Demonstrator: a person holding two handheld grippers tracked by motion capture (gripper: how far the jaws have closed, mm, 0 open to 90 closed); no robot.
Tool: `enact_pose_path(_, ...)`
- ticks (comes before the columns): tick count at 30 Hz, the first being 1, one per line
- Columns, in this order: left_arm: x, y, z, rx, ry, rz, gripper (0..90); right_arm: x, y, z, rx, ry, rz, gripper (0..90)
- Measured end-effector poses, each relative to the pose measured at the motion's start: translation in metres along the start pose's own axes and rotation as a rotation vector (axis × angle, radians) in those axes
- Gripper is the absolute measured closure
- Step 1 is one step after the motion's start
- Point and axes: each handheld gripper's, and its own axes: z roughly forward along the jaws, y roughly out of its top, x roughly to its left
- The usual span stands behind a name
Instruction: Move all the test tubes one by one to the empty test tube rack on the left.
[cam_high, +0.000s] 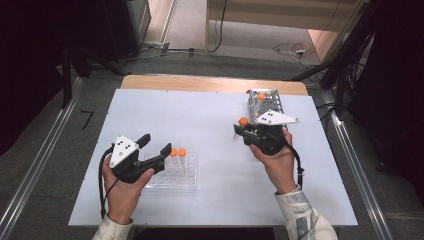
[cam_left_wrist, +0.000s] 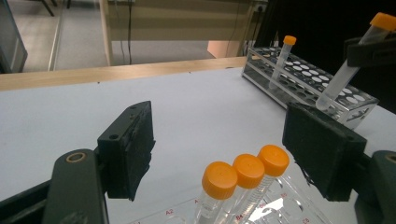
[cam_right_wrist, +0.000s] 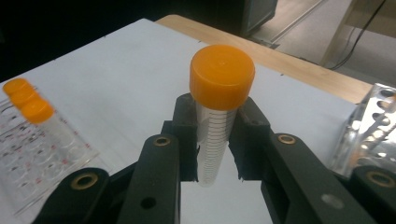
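Tubes with orange caps (cam_left_wrist: 247, 171) stand in the clear rack (cam_high: 187, 178) under the wide-open, empty left gripper (cam_high: 153, 149), while the right gripper (cam_high: 241, 131), near the metal rack (cam_high: 265, 102), clamps another tube (cam_right_wrist: 215, 121) below its cap, probably light, stiff, slippery plastic.

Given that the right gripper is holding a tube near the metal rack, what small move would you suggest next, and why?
Probably carry the tube on toward the metal rack and line it up over a free hole: the right gripper is shut on it just below the cap, and one tube already stands there.
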Motion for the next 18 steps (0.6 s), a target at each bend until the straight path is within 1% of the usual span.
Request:
enact_pose_path(8, -0.002, 0.001, -0.002, -0.006, -0.006, 0.001, 24.7, 0.017, -0.014, 0.004, 0.020, 0.046, -0.024, 71.4)
enact_pose_path(11, -0.003, 0.002, -0.002, -0.011, -0.010, 0.001, 24.7, 0.021, -0.021, 0.005, 0.027, 0.055, -0.035, 71.5)
enact_pose_path(14, -0.003, 0.003, -0.003, -0.012, -0.016, 0.000, 24.8, 0.024, -0.030, 0.008, 0.042, 0.065, -0.029, 71.5)
enact_pose_path(18, -0.005, 0.005, -0.005, -0.015, -0.032, -0.006, 24.8, 0.028, -0.039, 0.010, 0.068, 0.077, -0.035, 71.5)
